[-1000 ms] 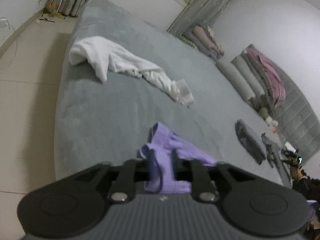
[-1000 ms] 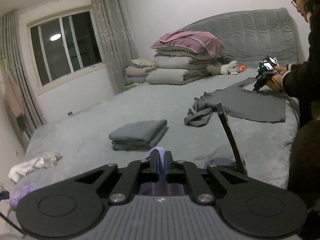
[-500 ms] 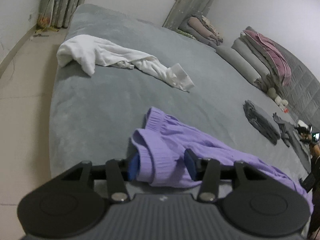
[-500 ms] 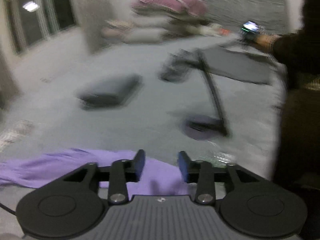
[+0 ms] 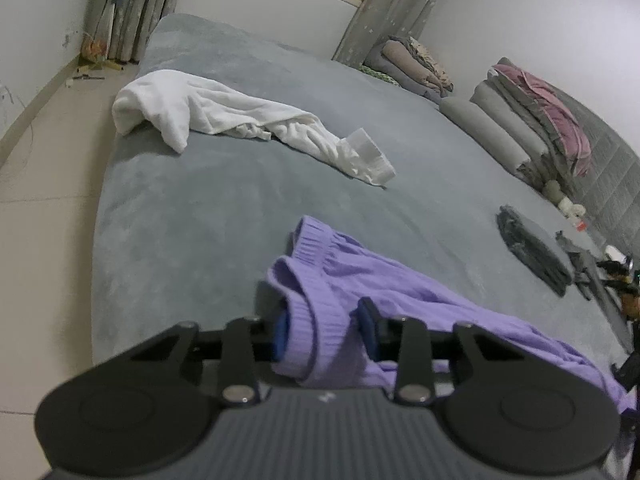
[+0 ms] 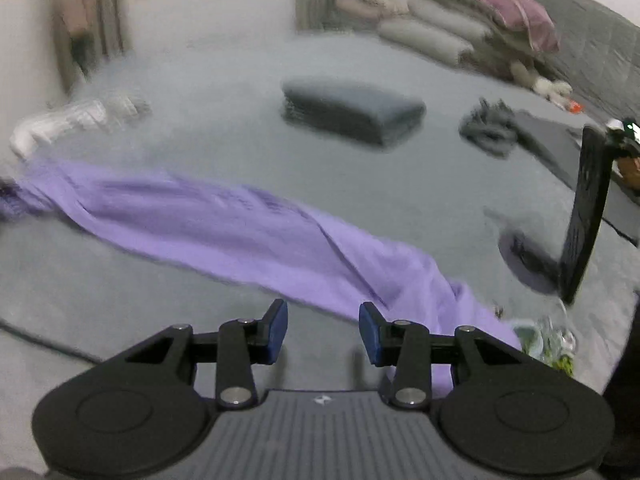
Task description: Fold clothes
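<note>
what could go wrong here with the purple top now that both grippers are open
1. The ribbed hem of the purple top lies bunched between the open left gripper's fingers; pulling away may snag it and ruin the spread.
2. The right gripper is open over bare bed, beside the cloth; closing here would likely grab nothing.
3. The black stand sits near the top's end and could get knocked.

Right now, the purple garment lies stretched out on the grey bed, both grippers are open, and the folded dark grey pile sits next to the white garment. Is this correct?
One part is wrong. The folded dark grey pile sits apart from the white garment, which lies far off near the bed's end, as the left wrist view shows. The purple garment is stretched out, and the left gripper and right gripper are open.
</note>
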`<state>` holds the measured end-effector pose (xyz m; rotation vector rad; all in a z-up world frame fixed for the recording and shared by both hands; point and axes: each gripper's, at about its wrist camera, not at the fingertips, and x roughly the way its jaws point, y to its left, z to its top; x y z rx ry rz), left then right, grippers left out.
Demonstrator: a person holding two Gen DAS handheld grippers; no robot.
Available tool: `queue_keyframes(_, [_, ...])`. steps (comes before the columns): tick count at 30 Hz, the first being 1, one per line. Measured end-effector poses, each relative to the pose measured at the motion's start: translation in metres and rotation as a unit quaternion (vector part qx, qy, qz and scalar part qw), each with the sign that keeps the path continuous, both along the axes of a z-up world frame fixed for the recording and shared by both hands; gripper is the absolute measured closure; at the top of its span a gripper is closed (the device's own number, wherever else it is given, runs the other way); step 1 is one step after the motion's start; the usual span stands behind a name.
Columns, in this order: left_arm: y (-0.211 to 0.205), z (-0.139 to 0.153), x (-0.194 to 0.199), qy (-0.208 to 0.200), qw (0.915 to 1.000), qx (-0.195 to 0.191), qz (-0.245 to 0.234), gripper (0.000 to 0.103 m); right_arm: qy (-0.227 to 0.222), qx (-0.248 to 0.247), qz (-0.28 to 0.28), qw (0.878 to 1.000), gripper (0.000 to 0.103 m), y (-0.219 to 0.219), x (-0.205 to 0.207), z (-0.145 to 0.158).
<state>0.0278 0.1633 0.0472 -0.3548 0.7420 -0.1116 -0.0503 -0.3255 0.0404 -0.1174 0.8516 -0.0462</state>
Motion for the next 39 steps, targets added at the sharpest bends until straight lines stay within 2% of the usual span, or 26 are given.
queue_keyframes(1, [0.001,0.000,0.000,0.001,1.0000,0.000,0.002,0.099,0.007,-0.018,-0.010,1.000,0.071,0.000,0.004,-0.006])
queue_keyframes(2, [0.003,0.001,0.000,0.001,1.0000,-0.004,0.004,0.099,0.013,-0.038,-0.020,0.999,0.084,-0.001,0.007,-0.011])
queue_keyframes(3, [0.007,0.006,-0.001,-0.010,0.9999,-0.007,0.009,0.099,0.014,-0.049,-0.030,0.998,0.089,-0.003,0.009,-0.014])
queue_keyframes(4, [0.013,0.013,-0.003,-0.025,0.9995,-0.011,0.015,0.099,0.009,-0.049,-0.039,0.998,0.101,-0.005,0.008,-0.012])
queue_keyframes(5, [0.018,0.019,-0.005,-0.040,0.9989,-0.014,0.021,0.099,-0.004,-0.046,-0.047,0.998,0.103,-0.009,0.005,-0.006])
queue_keyframes(7, [0.034,0.033,-0.012,-0.076,0.9962,-0.027,0.032,0.099,-0.047,-0.032,-0.062,0.996,0.103,-0.017,-0.007,0.014])
queue_keyframes(12, [0.074,0.053,-0.026,-0.122,0.9887,-0.067,0.056,0.099,-0.143,0.020,-0.075,0.987,0.103,-0.034,-0.042,0.063])
queue_keyframes(14, [0.084,0.052,-0.028,-0.121,0.9878,-0.085,0.049,0.099,-0.163,0.043,-0.066,0.984,0.103,-0.035,-0.051,0.074])
queue_keyframes(16, [0.082,0.046,-0.024,-0.110,0.9909,-0.076,0.017,0.099,-0.145,0.028,-0.050,0.988,0.102,-0.030,-0.047,0.066])
queue_keyframes(18, [0.074,0.039,-0.020,-0.085,0.9953,-0.042,0.019,0.099,-0.118,0.004,-0.032,0.993,0.102,-0.023,-0.041,0.053])
queue_keyframes(22, [0.081,0.038,-0.024,-0.089,0.9928,-0.068,0.041,0.099,-0.063,-0.045,0.004,0.997,0.091,-0.009,-0.028,0.027])
queue_keyframes(24, [0.084,0.039,-0.026,-0.098,0.9908,-0.079,0.050,0.099,-0.036,-0.070,0.022,0.997,0.083,-0.002,-0.022,0.015])
queue_keyframes(26, [0.082,0.043,-0.029,-0.109,0.9899,-0.074,0.052,0.099,-0.008,-0.094,0.040,0.995,0.071,0.005,-0.015,0.002])
queue_keyframes(28, [0.081,0.046,-0.031,-0.117,0.9888,-0.074,0.055,0.099,0.013,-0.113,0.054,0.992,0.070,0.010,-0.011,-0.008])
queue_keyframes(30, [0.082,0.048,-0.032,-0.126,0.9873,-0.079,0.058,0.099,0.014,-0.106,0.050,0.993,0.071,0.007,-0.011,-0.008])
queue_keyframes(32, [0.084,0.050,-0.034,-0.132,0.9857,-0.084,0.061,0.099,0.014,-0.098,0.035,0.994,0.100,0.003,-0.011,-0.010])
queue_keyframes(34, [0.086,0.052,-0.035,-0.138,0.9844,-0.089,0.063,0.099,-0.004,-0.094,0.012,0.996,0.100,-0.003,-0.013,-0.002])
queue_keyframes(39, [0.085,0.053,-0.037,-0.137,0.9849,-0.093,0.051,0.099,-0.108,-0.037,-0.038,0.993,0.100,-0.027,-0.037,0.047])
